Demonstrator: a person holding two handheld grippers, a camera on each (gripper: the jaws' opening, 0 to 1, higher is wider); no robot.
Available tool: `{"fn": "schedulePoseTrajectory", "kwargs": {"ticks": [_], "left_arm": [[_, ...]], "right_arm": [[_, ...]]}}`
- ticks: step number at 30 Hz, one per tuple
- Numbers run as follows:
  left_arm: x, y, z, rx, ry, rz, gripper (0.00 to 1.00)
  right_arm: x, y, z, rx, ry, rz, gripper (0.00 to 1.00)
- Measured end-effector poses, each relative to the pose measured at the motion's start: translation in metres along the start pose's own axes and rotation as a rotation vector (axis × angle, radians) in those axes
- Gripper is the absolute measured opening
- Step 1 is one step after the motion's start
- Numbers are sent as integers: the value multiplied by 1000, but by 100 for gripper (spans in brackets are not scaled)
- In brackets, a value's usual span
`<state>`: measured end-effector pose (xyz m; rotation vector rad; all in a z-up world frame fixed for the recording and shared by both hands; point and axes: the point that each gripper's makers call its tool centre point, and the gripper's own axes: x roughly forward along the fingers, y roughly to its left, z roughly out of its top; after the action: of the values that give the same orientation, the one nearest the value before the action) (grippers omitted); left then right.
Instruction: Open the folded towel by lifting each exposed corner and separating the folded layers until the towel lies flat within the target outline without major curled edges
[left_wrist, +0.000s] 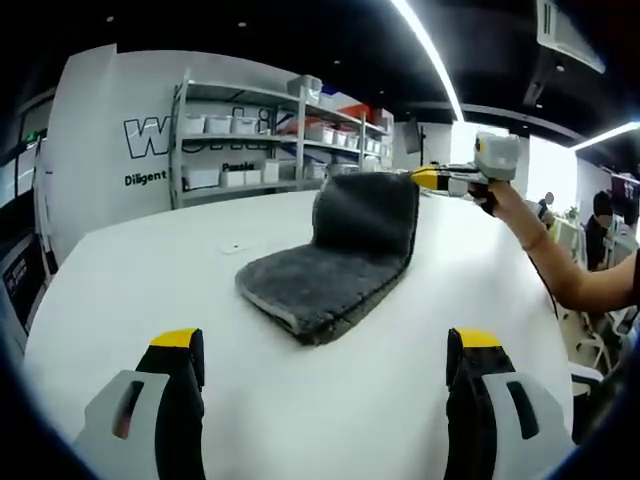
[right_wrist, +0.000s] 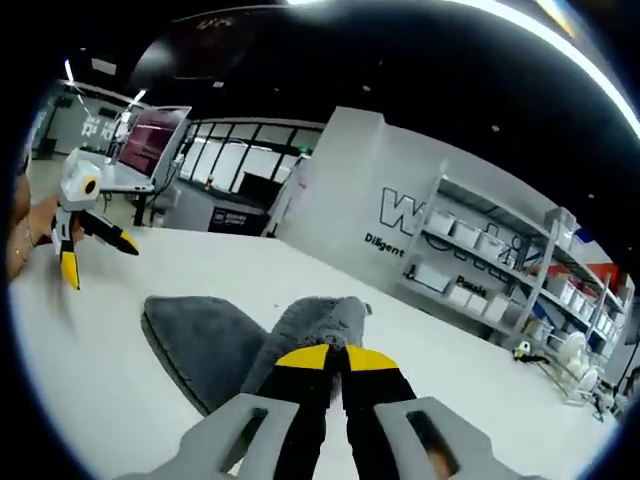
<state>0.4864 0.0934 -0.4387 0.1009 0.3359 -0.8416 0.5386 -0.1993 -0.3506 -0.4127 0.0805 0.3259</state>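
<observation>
A dark grey towel (left_wrist: 315, 285) lies on the white table (left_wrist: 140, 270), its lower layer flat. Its upper layer (left_wrist: 365, 215) stands lifted almost upright at the far side. My right gripper (left_wrist: 422, 178) comes in from the right and holds that layer's top corner. In the right gripper view my right gripper (right_wrist: 340, 358) is shut on the raised grey fold (right_wrist: 315, 318), with the flat part of the towel (right_wrist: 195, 345) to its left. My left gripper (left_wrist: 327, 345) is open, short of the towel and above bare table. It also appears as the left gripper (right_wrist: 98, 255), jaws spread.
Metal shelves (left_wrist: 270, 130) with white bins stand behind the table, against a white wall with lettering (left_wrist: 150, 140). The same shelves (right_wrist: 500, 260) appear on the right. A person's forearm (left_wrist: 575, 285) reaches in from the right. Other people (left_wrist: 600, 215) are at the far right.
</observation>
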Motion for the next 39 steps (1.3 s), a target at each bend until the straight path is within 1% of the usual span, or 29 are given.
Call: {"fn": "schedulePoseTrajectory", "kwargs": {"ticks": [4, 7, 8, 9, 10, 11, 12, 13, 14, 16, 20, 22, 24, 28, 33, 34, 36, 37, 39], "left_arm": [[1, -1, 0, 7, 5, -2, 100], [2, 1, -3, 11, 16, 2, 100], [3, 1, -3, 12, 20, 4, 100], [3, 1, -4, 12, 23, 4, 100], [3, 1, -4, 11, 24, 4, 100], [3, 1, -5, 11, 26, 4, 100], [3, 1, -5, 11, 29, 6, 100], [3, 2, -6, 12, 34, 9, 100], [2, 2, -6, 16, 36, 12, 100], [2, 3, -5, 20, 34, 13, 100], [3, 0, -5, 22, 28, 1, 100], [3, -1, -4, 28, 22, -3, 100], [3, -3, -5, 25, 22, -10, 100], [3, -4, -6, 40, 26, -8, 100], [4, -3, -7, 25, 24, -10, 100], [4, -3, -7, 24, 25, -8, 100], [4, -2, -7, 23, 27, -7, 100], [4, -2, -6, 23, 24, -9, 100], [4, -2, -5, 22, 17, -14, 100]], "right_arm": [[-3, -9, -31, 9, 60, -26, 0], [-6, -18, -56, 39, 115, -43, 0], [-7, -20, -62, 50, 126, -46, 0], [-8, -23, -72, 65, 146, -48, 0], [-9, -23, -78, 69, 159, -43, 0], [-10, -24, -84, 88, 157, -42, 0], [-11, -23, -86, 94, 147, -35, 0], [-12, -20, -91, 90, 162, -21, 0], [-11, -21, -97, 81, 184, -25, 0], [-10, -23, -107, 77, 202, -31, 0], [-10, -26, -126, 99, 247, -38, 0], [-10, -27, -138, 111, 281, -43, 1], [-11, -24, -147, 119, 307, -32, 1], [-10, -28, -157, 141, 325, -47, 1], [-11, -29, -157, 167, 317, -52, 4], [-12, -29, -156, 161, 313, -57, 5], [-16, -35, -152, 172, 308, -84, 14], [-18, -38, -150, 177, 304, -95, 17], [-20, -41, -148, 182, 313, -112, 23]]}}
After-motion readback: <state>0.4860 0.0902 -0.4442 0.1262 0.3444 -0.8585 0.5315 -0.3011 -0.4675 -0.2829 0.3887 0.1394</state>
